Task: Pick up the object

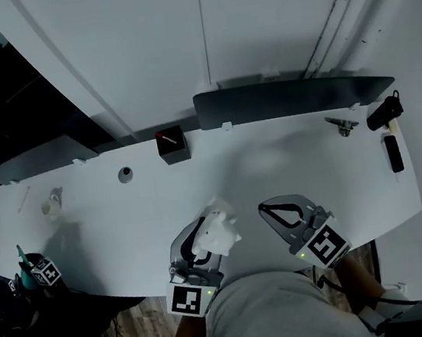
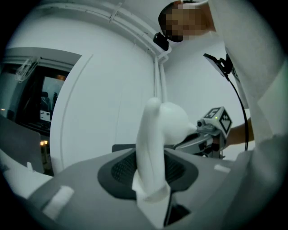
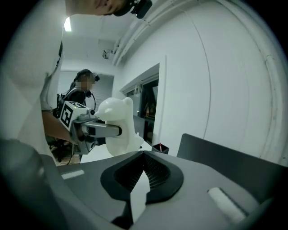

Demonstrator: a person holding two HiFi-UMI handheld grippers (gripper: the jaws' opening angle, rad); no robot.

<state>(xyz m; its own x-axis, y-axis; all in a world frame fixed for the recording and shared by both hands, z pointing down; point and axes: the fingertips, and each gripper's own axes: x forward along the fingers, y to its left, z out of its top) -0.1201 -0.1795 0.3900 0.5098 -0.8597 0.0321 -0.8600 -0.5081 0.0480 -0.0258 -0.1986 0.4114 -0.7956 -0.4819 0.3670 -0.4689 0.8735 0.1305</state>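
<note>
The object is a white animal-shaped figure [image 1: 220, 230], near the front edge of the white table [image 1: 108, 218]. My left gripper [image 1: 204, 235] is shut on it. In the left gripper view the figure [image 2: 155, 139] stands upright, pinched between the two pads of my left gripper [image 2: 150, 168]. My right gripper [image 1: 264, 209] is just right of the figure with its jaws together and nothing between them. In the right gripper view, the shut tips of that gripper [image 3: 144, 158] point past the figure [image 3: 118, 128], which the left gripper [image 3: 96, 130] holds.
A small black box [image 1: 171, 144] with a red item stands at the table's back. A long dark panel [image 1: 287, 99] lies behind it to the right. Black tools [image 1: 392, 152] lie at the far right. A small round part [image 1: 125, 174] sits left of the box.
</note>
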